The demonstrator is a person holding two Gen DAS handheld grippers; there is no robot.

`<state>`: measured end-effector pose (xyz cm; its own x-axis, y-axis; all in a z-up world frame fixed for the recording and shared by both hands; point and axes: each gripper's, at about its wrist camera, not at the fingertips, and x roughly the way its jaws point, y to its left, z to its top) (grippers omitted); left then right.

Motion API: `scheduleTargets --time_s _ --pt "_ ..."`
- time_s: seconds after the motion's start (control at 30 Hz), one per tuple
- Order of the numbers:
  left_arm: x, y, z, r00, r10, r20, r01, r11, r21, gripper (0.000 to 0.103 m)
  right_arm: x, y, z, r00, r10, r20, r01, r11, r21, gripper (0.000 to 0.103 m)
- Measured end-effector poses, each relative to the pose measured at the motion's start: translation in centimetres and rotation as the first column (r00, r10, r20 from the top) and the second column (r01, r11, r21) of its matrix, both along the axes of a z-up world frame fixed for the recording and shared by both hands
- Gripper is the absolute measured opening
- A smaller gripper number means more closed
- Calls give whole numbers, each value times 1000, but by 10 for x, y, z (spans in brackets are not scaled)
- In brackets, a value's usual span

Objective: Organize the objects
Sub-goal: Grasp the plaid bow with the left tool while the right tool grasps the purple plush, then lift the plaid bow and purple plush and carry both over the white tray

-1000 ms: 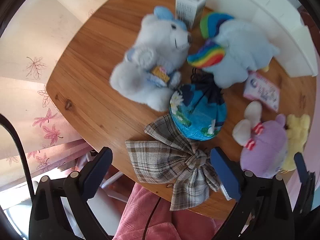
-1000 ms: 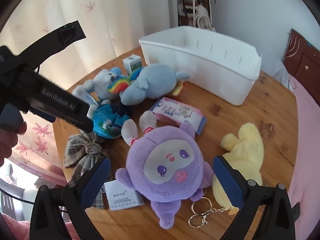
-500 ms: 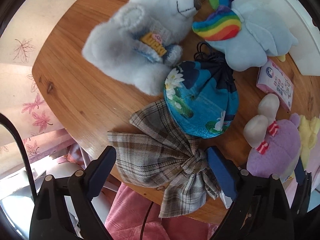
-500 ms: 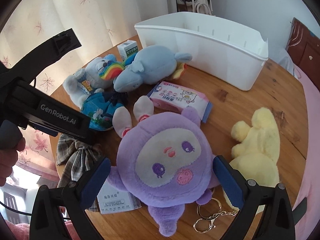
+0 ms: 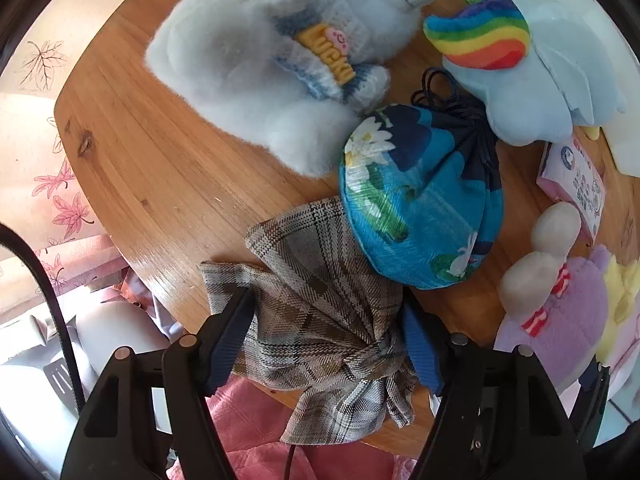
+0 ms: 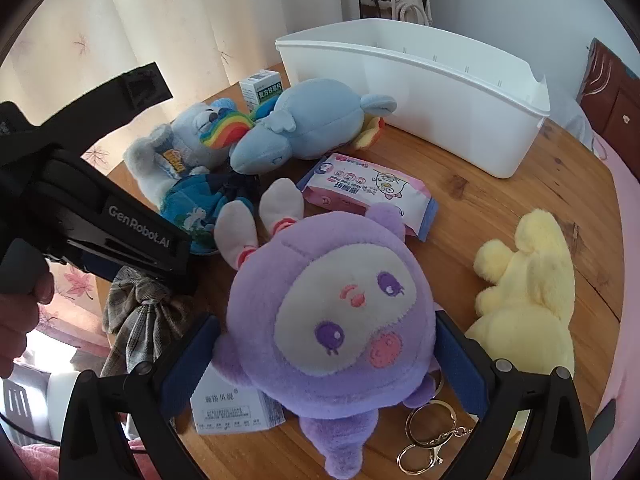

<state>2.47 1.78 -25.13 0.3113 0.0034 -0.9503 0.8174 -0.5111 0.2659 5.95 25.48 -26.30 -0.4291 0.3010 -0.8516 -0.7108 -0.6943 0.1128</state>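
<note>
I find my left gripper [image 5: 326, 330] spread around the plaid bow [image 5: 320, 320] at the table [image 5: 160, 168] edge, pads touching its sides, while my right gripper [image 6: 326, 354] stands wide, straddling the purple plush [image 6: 332, 320], contact uncertain.

Bow [image 5: 320, 312] nearest the table [image 5: 160, 168] edge, pouch [image 5: 420, 200] just behind it, bear [image 5: 260, 64] behind-left, winged plush [image 5: 532, 84] behind-right, bin [image 6: 420, 80] farthest back.

Glossy wood table [image 5: 168, 168], woven plaid bow [image 5: 320, 312], fuzzy bear [image 5: 256, 68]
</note>
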Motion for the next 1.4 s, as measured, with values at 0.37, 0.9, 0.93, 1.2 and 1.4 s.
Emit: scheduleTargets --time_s 0.37,0.9,0.93,1.2,1.4 --pt "3 -1 17 999 50 0 -50 999 -8 53 -6 2 -1 1000 -19 20 19 1000 2 90" --pt "6 -13 52 999 42 -10 -42 998 -48 35 -7 6 9 999 -46 6 46 999 -25 86" --pt "6 -14 55 1000 29 -10 -29 998 -50 35 -7 6 11 999 -48 3 48 999 -25 86" --pt "5 -19 91 1000 -21 -10 20 996 -81 35 -6 9 37 998 -49 -38 49 999 1 86" --pt "4 -22 130 998 -62 -17 60 993 -103 34 4 -2 52 998 -47 -47 48 999 22 86"
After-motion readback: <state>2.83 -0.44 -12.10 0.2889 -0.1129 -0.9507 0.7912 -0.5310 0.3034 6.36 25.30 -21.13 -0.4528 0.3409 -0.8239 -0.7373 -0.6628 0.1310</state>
